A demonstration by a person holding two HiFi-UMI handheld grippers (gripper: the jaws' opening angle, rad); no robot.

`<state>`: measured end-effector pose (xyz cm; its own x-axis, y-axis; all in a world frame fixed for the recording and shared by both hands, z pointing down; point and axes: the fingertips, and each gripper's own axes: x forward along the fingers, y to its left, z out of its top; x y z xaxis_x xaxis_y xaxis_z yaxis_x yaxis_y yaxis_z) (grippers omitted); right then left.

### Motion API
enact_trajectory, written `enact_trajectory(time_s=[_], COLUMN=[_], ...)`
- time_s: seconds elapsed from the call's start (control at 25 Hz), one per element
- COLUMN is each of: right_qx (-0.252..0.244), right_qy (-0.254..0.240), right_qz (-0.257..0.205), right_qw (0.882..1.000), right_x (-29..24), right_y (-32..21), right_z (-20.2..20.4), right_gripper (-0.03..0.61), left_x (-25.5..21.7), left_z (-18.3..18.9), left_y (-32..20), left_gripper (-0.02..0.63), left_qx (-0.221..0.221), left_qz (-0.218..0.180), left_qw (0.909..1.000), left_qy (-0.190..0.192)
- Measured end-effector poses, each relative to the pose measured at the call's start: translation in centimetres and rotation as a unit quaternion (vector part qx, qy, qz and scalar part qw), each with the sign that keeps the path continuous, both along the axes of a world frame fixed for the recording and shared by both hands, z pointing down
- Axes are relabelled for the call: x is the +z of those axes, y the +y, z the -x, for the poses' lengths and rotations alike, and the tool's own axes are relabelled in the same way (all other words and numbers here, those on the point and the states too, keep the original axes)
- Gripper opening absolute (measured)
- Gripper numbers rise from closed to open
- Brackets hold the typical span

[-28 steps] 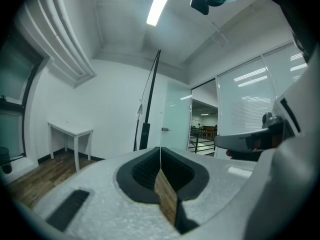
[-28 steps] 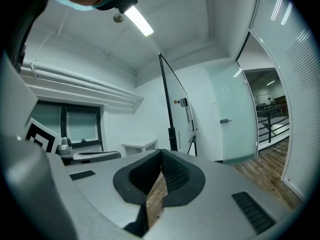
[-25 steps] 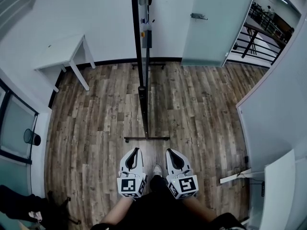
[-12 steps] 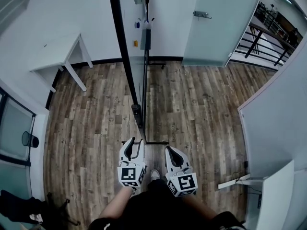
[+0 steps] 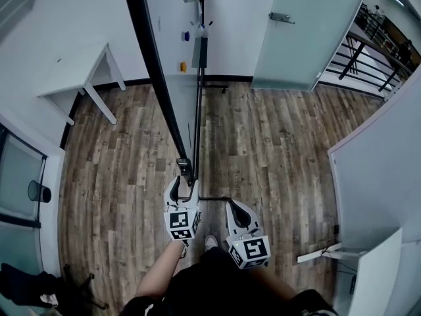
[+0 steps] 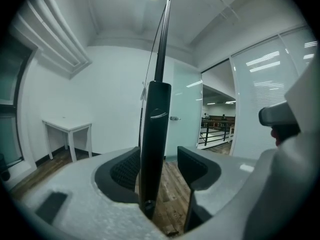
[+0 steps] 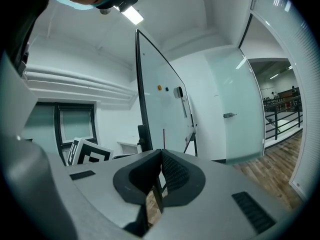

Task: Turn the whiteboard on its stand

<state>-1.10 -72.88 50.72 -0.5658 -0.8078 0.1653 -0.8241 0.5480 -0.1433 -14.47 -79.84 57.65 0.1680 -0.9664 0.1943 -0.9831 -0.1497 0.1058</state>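
Observation:
The whiteboard [image 5: 172, 58] stands nearly edge-on ahead of me, its black frame [image 5: 152, 64] slanting to the upper left over the stand's floor bar [image 5: 212, 199]. My left gripper [image 5: 182, 182] is at the board's near end. Its jaws have just been opening and now stand open with the black upright [image 6: 154, 134] between them, close to the left pad and clear of the right one. The right gripper [image 5: 235, 208] hangs lower and to the right, off the board, with its pads closed together on nothing. In the right gripper view that gripper [image 7: 160, 156] faces the whiteboard [image 7: 160, 109].
A white table [image 5: 75, 71] stands against the left wall. A frosted glass door [image 5: 309, 25] is at the back right, with a black railing [image 5: 368, 45] beyond it. A white partition [image 5: 381, 176] runs along the right. Small magnets [image 5: 183, 66] sit on the board. The floor is wood plank.
The left gripper has gone forward to the board's near end and its jaws have opened round the black upright. The frame now slants left in the head view. The right gripper moved forward slightly.

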Motion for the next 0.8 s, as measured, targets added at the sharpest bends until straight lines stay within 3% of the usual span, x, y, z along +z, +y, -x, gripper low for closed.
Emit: enact_trajectory(time_s=[0.56,0.8], right_qx=[0.017,0.023], right_qy=[0.003,-0.005], right_qz=[0.013,0.017], right_qw=[1.0,1.0], right_x=[1.2,1.0], right_y=[-1.0,0.0], right_z=[-1.4,-2.1], right_gripper=[0.012,0.012], left_x=[2.6,2.8], left_z=[0.4,0.5], left_y=[-5.2,-5.2], left_gripper=[0.232,0.198], left_qx=[-0.03,-0.033], left_qz=[0.018,0.014], left_qw=[0.9993,0.9986], left_qy=[-0.016,-0.038])
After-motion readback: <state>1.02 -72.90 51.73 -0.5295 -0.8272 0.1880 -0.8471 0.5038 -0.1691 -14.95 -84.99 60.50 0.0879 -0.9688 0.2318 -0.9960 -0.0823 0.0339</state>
